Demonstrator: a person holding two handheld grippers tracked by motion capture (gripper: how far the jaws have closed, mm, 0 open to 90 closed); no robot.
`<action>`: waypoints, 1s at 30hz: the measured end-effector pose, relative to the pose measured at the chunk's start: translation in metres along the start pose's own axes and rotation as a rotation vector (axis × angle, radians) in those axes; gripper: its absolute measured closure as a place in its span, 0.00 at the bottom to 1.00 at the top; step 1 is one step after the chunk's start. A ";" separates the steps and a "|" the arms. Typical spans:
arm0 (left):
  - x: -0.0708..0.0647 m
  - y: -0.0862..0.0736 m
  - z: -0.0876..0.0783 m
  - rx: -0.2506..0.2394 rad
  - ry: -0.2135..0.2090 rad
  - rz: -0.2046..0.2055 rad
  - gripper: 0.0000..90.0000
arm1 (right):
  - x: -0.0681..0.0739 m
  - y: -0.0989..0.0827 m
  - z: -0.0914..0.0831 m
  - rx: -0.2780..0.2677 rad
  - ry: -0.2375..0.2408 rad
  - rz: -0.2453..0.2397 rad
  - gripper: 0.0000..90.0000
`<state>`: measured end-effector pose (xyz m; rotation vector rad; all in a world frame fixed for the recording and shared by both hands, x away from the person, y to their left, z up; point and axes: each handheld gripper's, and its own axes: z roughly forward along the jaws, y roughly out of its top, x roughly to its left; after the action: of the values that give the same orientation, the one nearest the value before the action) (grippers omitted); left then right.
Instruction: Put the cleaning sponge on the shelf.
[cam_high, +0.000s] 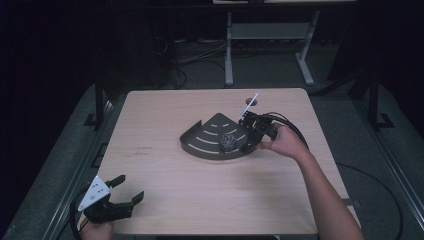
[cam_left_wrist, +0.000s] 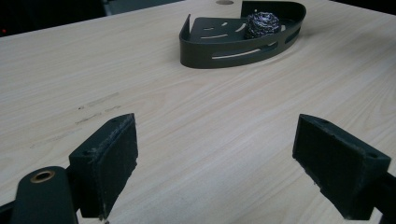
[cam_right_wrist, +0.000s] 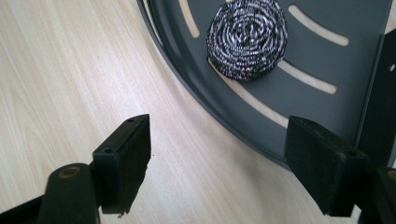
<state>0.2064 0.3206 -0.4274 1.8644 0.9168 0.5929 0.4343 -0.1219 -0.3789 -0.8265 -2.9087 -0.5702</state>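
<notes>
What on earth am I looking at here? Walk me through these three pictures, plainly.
No robot here: a person holds a hand tool with two black jaws in each hand. The high view looks down on a wooden table from above the person. The other two views come from small cameras riding on the tools, looking along their jaws.

On the table sits a dark corner-shaped rack with slots in its floor. Inside it lies a round steel scouring pad.

The right gripper is at the rack's curved rim, jaws open, with nothing between them; the pad lies just beyond. The left gripper rests near the table's near edge, also open and empty, facing the rack from farther off.
</notes>
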 end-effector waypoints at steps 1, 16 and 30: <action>0.000 0.000 0.000 0.000 0.000 0.000 0.15 | 0.000 -0.001 0.000 -0.003 0.002 0.001 0.25; 0.000 0.000 0.000 0.001 0.001 -0.002 0.15 | 0.004 -0.021 0.001 -0.009 0.008 0.010 0.25; -0.002 0.000 0.001 0.003 -0.004 -0.001 0.15 | 0.009 -0.040 0.004 -0.020 0.011 0.008 0.24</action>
<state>0.2063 0.3184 -0.4281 1.8667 0.9162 0.5872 0.4060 -0.1475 -0.3942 -0.8344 -2.8934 -0.6028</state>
